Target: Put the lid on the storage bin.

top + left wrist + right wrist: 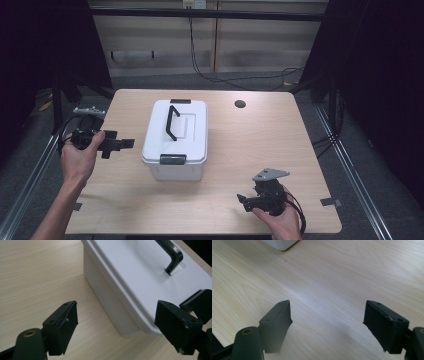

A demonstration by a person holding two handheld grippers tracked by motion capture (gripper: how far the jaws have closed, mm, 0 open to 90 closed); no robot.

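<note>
High view, nearest first: the right gripper [248, 201] sits low over the table [250, 145] close to its near edge, held in the person's right hand [277, 217], with bare wood all around it and well apart from the box. Right gripper view shows its jaws spread wide with nothing between them, only woodgrain, and a white corner of the box at the top edge. Farther in, the left gripper [120, 145], held by the left hand [80, 157], hovers near the table's left edge, pointing at the white lidded box [175, 142], just beside its left wall without touching. Left gripper view shows its jaws released too, framing the box's side and a corner latch. The box stands mid-table, lid closed, black handle [171, 122] lying on top. Beyond it lies open tabletop up to a small round hole [240, 104] near the far edge.
</note>
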